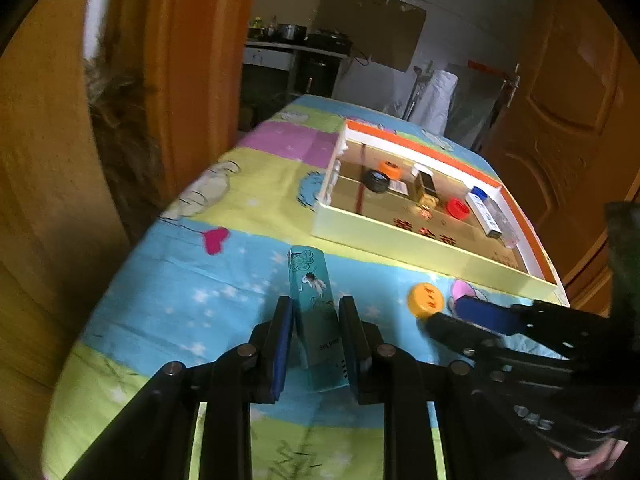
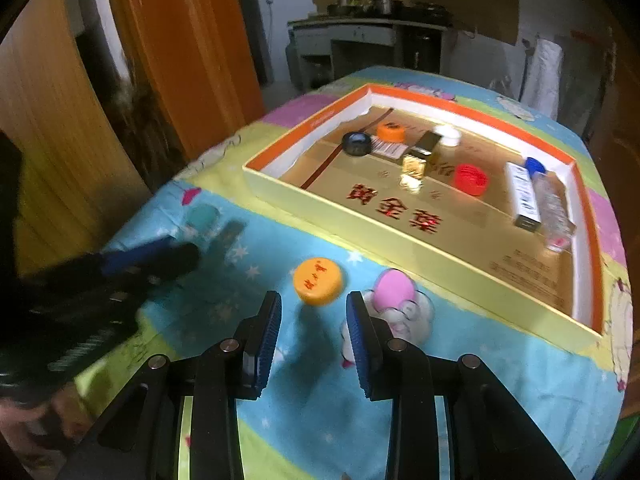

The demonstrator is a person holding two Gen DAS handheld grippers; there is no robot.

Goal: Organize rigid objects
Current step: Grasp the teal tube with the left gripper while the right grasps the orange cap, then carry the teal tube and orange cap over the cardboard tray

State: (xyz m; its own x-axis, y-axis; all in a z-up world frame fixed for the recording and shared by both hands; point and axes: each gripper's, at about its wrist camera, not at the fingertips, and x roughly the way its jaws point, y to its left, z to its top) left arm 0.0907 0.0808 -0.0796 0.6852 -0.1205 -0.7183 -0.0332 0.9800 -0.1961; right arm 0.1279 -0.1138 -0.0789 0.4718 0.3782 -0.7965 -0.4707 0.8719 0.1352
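Item, mid-sorting: left gripper (image 1: 316, 344) clenched on teal carton (image 1: 314, 312) just short of the shallow box (image 1: 420, 248); right gripper (image 2: 314, 340) released, empty, behind orange cap (image 2: 318, 280) near that box; next, likely, carry carton in.

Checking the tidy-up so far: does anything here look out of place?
Two items sit outside the tray: an orange cap loose on the tablecloth, ahead of the open right gripper, and a teal box between the left gripper fingers.
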